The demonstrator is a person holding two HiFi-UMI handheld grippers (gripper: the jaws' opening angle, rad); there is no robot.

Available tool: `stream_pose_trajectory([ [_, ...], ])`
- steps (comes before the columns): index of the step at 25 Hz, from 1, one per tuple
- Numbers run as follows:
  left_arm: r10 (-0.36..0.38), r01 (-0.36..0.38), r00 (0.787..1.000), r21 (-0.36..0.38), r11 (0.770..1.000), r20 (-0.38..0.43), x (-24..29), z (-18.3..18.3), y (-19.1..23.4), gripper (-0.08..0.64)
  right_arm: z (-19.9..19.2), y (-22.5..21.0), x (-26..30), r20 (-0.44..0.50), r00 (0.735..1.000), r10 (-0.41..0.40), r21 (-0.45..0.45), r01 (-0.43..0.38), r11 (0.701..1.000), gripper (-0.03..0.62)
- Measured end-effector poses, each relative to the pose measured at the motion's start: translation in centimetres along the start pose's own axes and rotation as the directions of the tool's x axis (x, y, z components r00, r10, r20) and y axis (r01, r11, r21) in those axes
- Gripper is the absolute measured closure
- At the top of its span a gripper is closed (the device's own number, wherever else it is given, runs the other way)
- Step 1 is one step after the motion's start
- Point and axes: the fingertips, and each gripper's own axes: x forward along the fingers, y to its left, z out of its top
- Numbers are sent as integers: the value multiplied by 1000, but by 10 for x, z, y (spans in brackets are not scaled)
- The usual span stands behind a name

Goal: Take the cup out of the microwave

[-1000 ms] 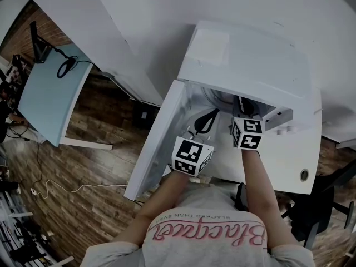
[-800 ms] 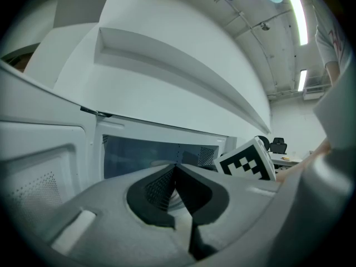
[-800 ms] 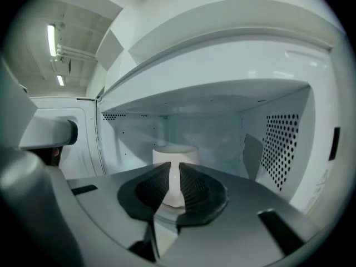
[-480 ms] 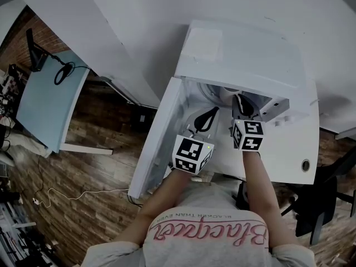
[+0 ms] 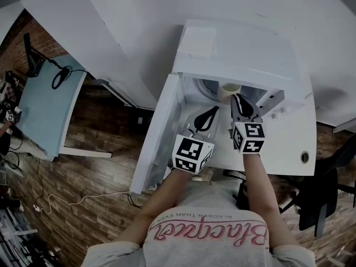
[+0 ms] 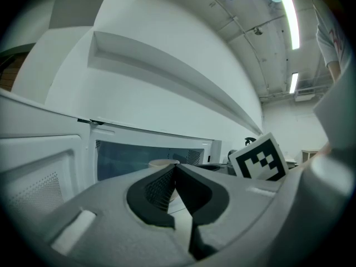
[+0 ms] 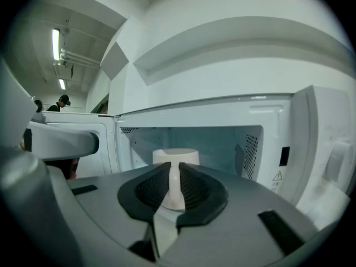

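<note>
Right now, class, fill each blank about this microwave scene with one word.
The door of the microwave stands ____. The right gripper has its jaws clamped on a white ____. The left gripper has its jaws ____, with nothing between them.
Missing words: open; cup; shut.

head: steeply down | both gripper views: level, close, facing microwave (image 7: 314, 149) (shared)

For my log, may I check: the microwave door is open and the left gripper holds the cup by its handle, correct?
Not quite: the right gripper holds the cup by its handle, its fingers closed on it in the right gripper view. The left gripper is shut and empty. The microwave door is open.
</note>
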Motion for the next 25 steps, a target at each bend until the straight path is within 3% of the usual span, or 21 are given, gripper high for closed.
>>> stream_pose_trajectory([
  [25,-56,56,998,16,998,22,-26,5,-27,555,14,27,-70,37,999,-6,-17,7,1000,538],
])
